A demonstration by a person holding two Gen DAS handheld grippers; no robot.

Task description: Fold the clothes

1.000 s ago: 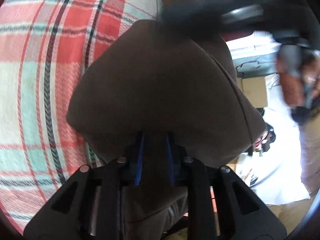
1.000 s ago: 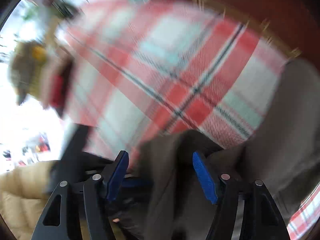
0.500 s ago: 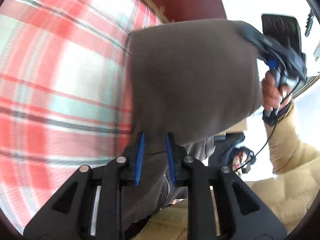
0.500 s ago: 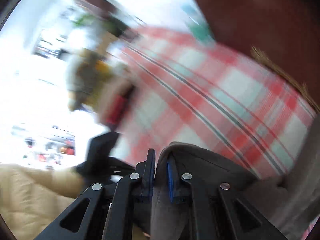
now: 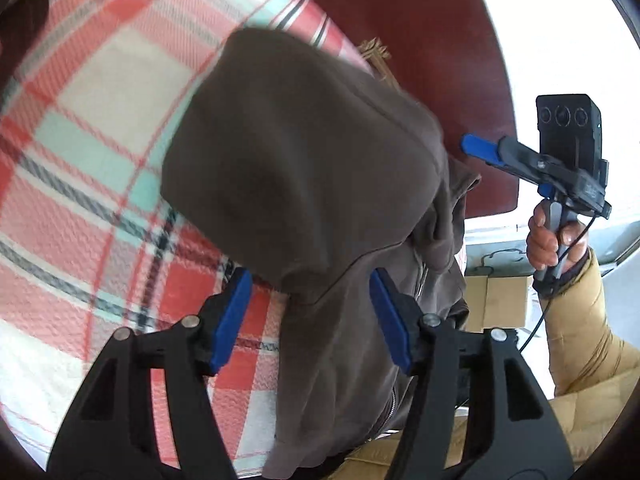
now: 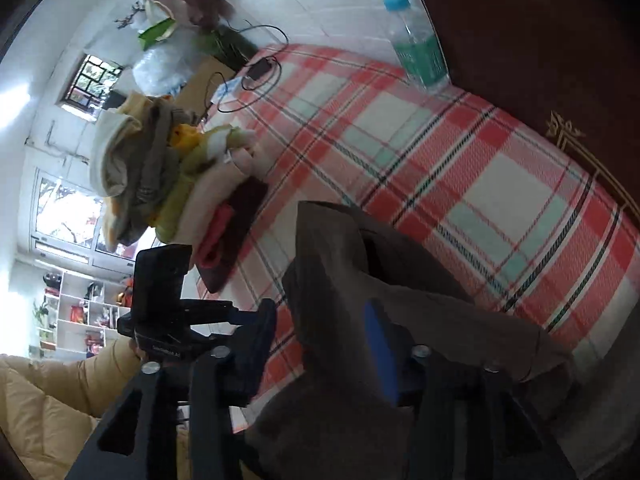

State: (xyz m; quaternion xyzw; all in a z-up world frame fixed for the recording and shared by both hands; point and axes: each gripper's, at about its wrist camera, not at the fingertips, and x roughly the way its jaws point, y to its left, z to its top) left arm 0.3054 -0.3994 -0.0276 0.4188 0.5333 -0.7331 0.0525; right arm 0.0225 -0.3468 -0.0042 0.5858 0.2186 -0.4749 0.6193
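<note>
A brown zip-up garment (image 5: 304, 168) lies folded over on the plaid bed sheet (image 5: 80, 152). Its lower part runs down between the blue pads (image 5: 232, 320) of my left gripper (image 5: 311, 316), which is open and not clamping the cloth. My right gripper (image 6: 320, 344) is open too. The same brown garment (image 6: 420, 292) bunches between its fingers and drapes over the right blue pad (image 6: 380, 348). In the left wrist view the right gripper (image 5: 480, 147) hovers just right of the garment, held by a hand (image 5: 556, 236) in a tan sleeve.
A pile of clothes (image 6: 160, 184) sits at the sheet's far left. A water bottle (image 6: 416, 40) stands by the dark red headboard (image 6: 520, 40). Cables and a charger (image 6: 256, 72) lie at the bed's far end. A cardboard box (image 5: 496, 300) stands beyond the bed's edge.
Half a second ago both grippers were shut on the brown garment and held it up. Both have since opened, and the garment has dropped folded onto the sheet.
</note>
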